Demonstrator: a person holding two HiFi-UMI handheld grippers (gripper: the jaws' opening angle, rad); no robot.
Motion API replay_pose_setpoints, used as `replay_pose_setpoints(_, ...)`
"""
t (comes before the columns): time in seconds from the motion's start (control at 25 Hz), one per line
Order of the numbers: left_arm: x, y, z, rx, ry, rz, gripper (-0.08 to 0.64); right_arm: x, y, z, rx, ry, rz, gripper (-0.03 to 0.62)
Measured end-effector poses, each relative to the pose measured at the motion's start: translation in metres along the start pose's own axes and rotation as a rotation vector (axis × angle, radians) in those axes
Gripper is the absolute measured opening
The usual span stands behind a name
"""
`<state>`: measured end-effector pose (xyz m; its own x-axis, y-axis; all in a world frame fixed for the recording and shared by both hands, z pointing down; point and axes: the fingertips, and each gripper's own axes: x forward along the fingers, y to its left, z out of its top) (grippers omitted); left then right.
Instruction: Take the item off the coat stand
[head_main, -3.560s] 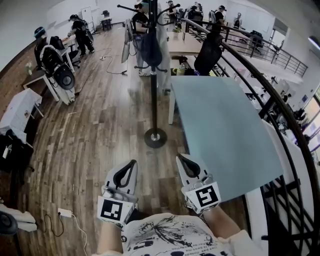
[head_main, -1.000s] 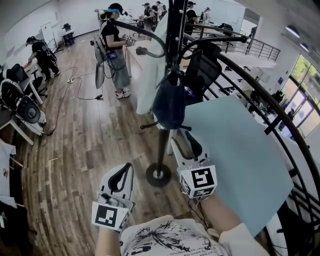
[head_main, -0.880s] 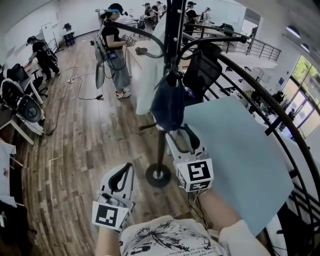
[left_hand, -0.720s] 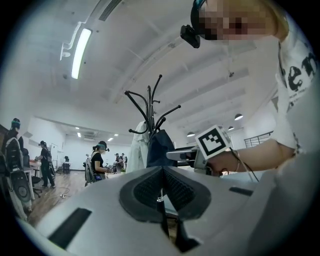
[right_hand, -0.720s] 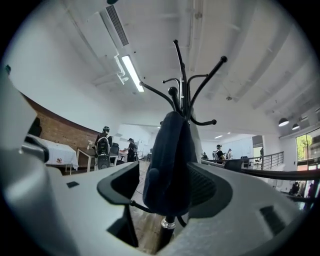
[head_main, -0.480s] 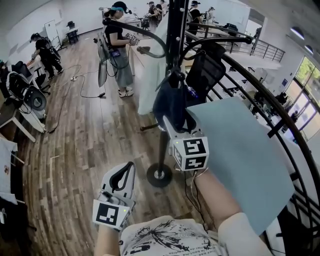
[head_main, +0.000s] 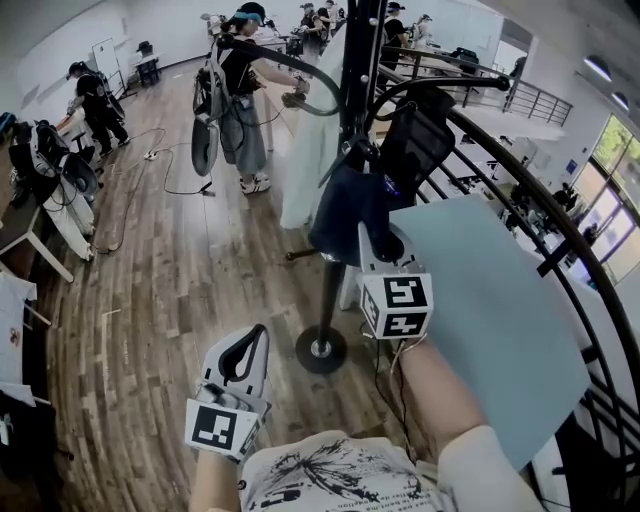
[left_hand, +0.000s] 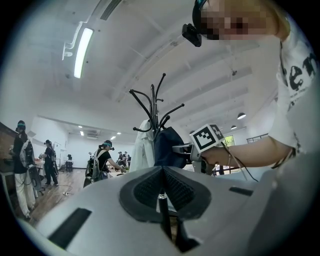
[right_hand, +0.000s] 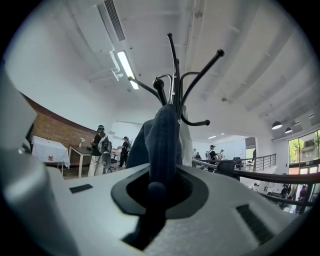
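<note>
A black coat stand (head_main: 329, 285) rises in front of me, its hooks (right_hand: 175, 75) spreading at the top. A dark blue cloth item (head_main: 345, 205) hangs from it beside a white garment (head_main: 310, 150). My right gripper (head_main: 372, 238) is raised to the blue item's lower edge. Its jaws are closing, and a fold of the blue cloth (right_hand: 162, 140) is pinched between them. My left gripper (head_main: 247, 345) is held low near my body, shut and empty. In the left gripper view the stand (left_hand: 156, 107) and the blue item (left_hand: 167, 147) lie ahead of it.
A light blue table (head_main: 480, 300) stands to the right of the stand's round base (head_main: 321, 349). A curved black railing (head_main: 560, 230) runs behind the table. Several people (head_main: 240, 90) work further off on the wooden floor, with desks at the left wall.
My right gripper has risen from beside the pole up to the blue item's lower edge. The left gripper has stayed put.
</note>
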<state>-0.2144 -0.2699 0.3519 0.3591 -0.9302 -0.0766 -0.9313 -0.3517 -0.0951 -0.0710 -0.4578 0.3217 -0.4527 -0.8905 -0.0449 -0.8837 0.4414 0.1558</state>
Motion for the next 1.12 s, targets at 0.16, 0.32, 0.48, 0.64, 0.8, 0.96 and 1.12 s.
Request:
replay_pose_setpoints(0.16,-0.005,-0.001,0.000,0.002,-0.001,-0.006,0.005,-0.017,0.004,0.022,-0.036,-0.051,-0.012,0.023)
replay_pose_setpoints(0.32,-0.016,0.002,0.004,-0.001,-0.007,-0.012,0.005,-0.039,0.010,0.051,-0.038,-0.111,-0.025,0.021)
replay_pose_setpoints(0.48,-0.024,0.002,0.006,-0.002,-0.013,-0.021,0.005,-0.062,0.013,0.071,-0.038,-0.153,-0.037,0.021)
replay_pose_setpoints(0.64,-0.024,-0.006,0.007,-0.002,-0.019,-0.026,0.005,-0.090,0.008,0.068,-0.030,-0.167,-0.035,0.021)
replay_pose_setpoints(0.8,-0.025,-0.008,0.007,-0.007,-0.015,-0.032,0.005,-0.115,0.015,0.048,-0.022,-0.156,0.007,0.021)
replay_pose_setpoints(0.96,-0.026,-0.009,0.006,-0.008,-0.013,-0.040,0.005,-0.132,0.027,0.018,-0.030,-0.130,0.049,0.021)
replay_pose_setpoints(1.12,-0.025,-0.012,0.008,-0.005,-0.015,-0.044,0.005,-0.146,0.032,-0.013,-0.026,-0.090,0.071,0.021)
